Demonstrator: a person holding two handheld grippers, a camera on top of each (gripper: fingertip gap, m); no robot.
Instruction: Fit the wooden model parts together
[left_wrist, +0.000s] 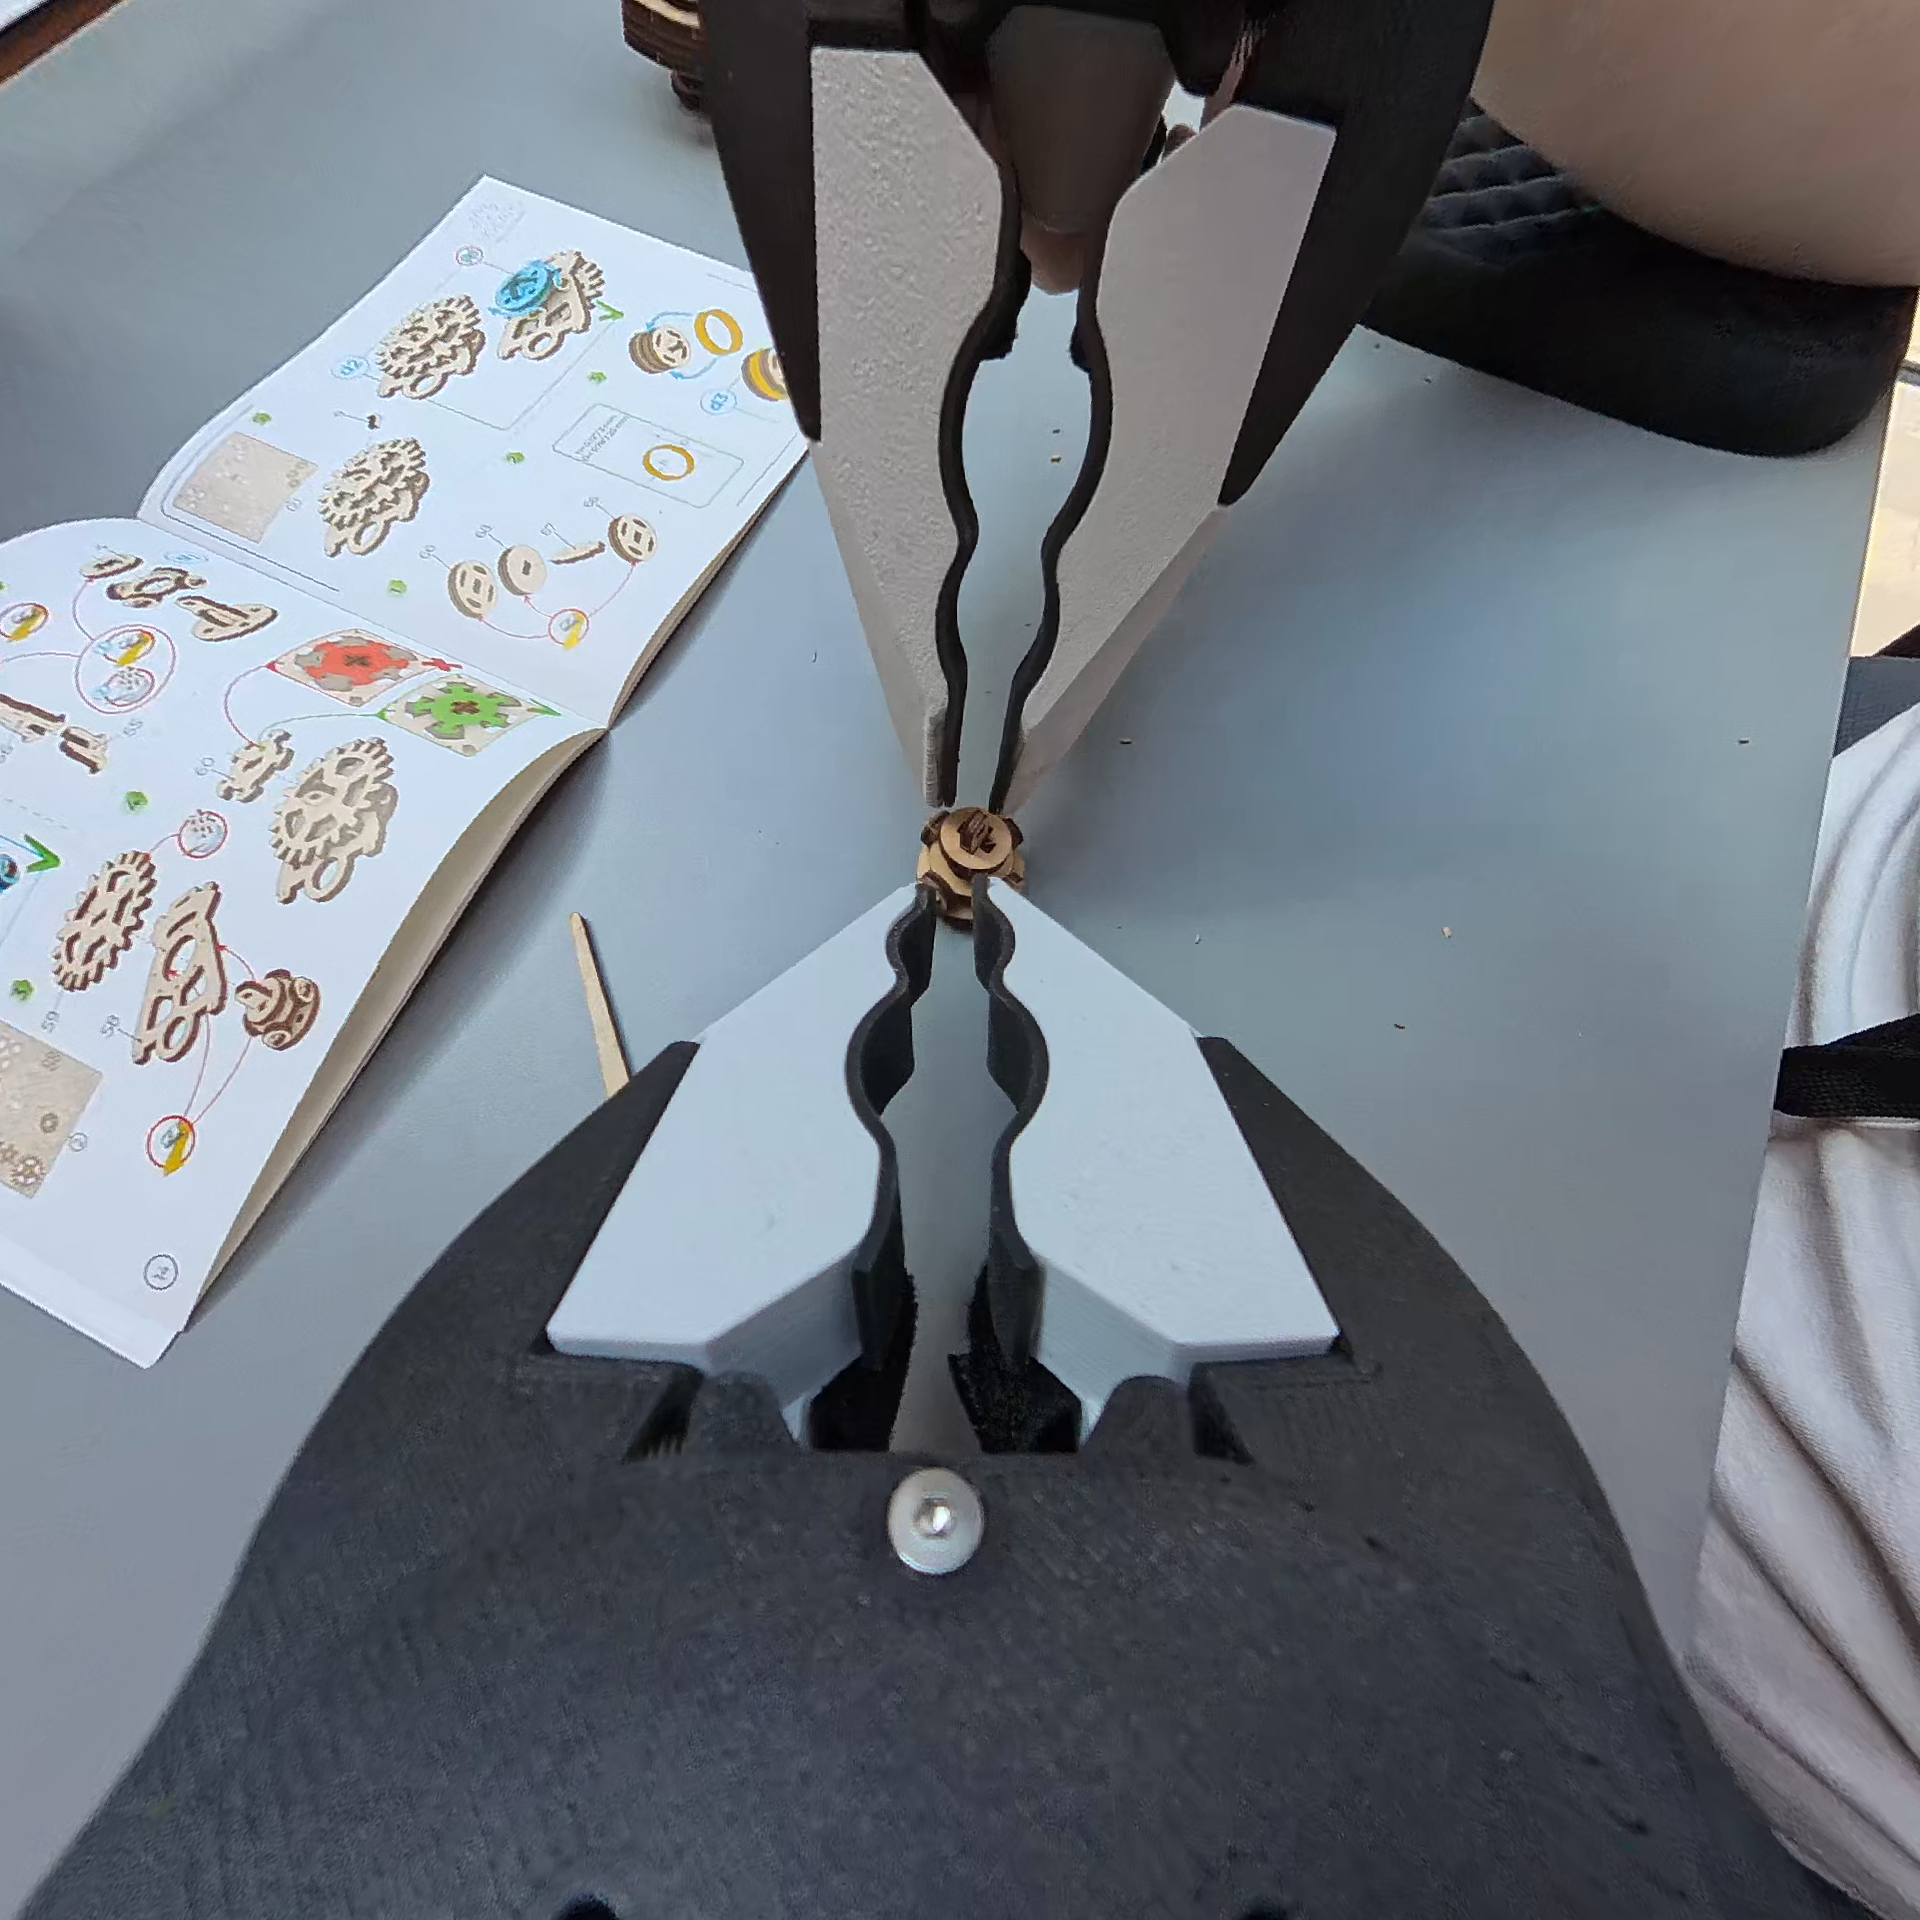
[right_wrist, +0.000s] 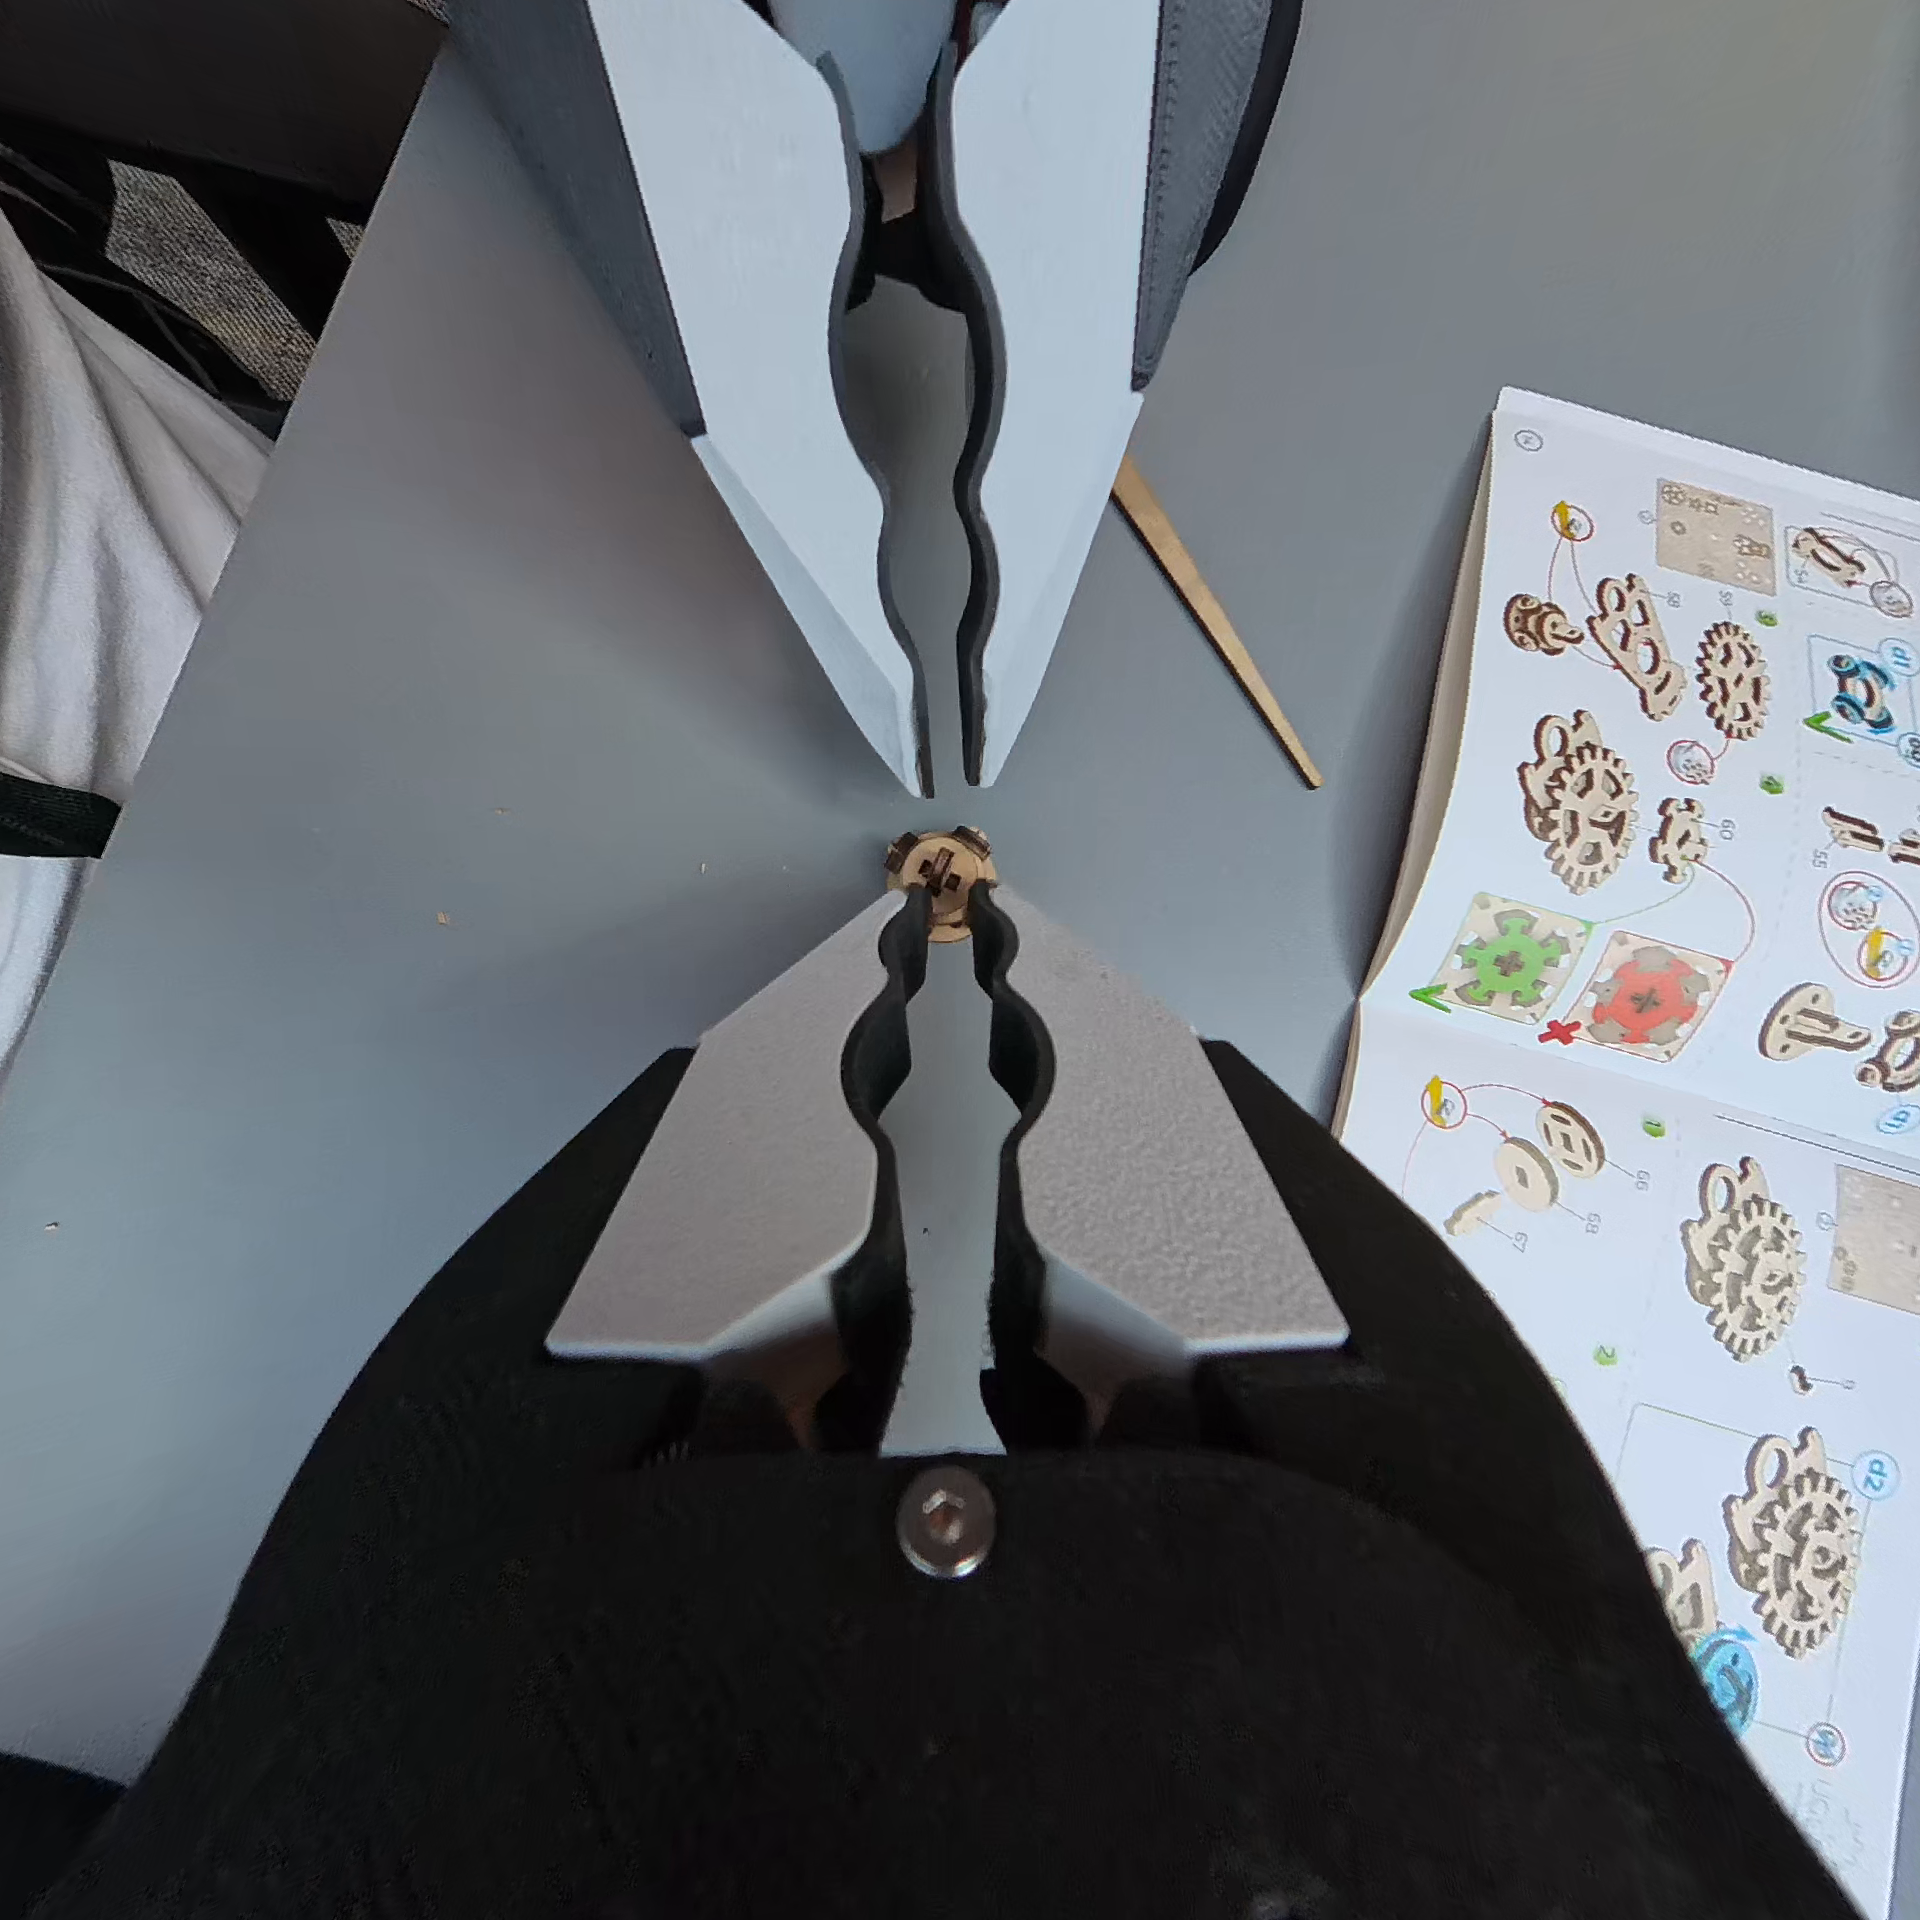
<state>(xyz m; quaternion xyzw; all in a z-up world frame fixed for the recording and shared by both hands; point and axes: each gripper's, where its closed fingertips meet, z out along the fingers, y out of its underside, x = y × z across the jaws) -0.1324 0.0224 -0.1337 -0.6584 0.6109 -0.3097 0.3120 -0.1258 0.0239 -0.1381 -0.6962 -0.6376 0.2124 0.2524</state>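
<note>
A small round wooden model part (left_wrist: 971, 857) with a cross-shaped slot hangs over the grey table between two grippers that face each other tip to tip. My left gripper (left_wrist: 953, 902) is closed to a narrow gap, and the near end of the part sits between its black pads. My right gripper (right_wrist: 945, 906) is closed the same way on the other end of the part (right_wrist: 940, 873). In the right wrist view the left gripper's tips (right_wrist: 948, 788) show just beyond the part. In the left wrist view the right gripper's tips (left_wrist: 968, 802) touch its far edge.
An open instruction booklet (left_wrist: 312, 727) lies on the table (left_wrist: 1455, 831) to the left, and it also shows in the right wrist view (right_wrist: 1683, 1039). A thin wooden stick (left_wrist: 600, 1003) lies beside the booklet. A dark pad (left_wrist: 1621, 312) and a person's white clothing (left_wrist: 1849, 1351) border the table's edge. Less than 4 cm separates the two grippers' tips. From either gripper's tips it is about 8 centimeters to the thin wooden stick (left_wrist: 600, 1003). Seen from the right wrist view (right_wrist: 1265, 713) as well.
</note>
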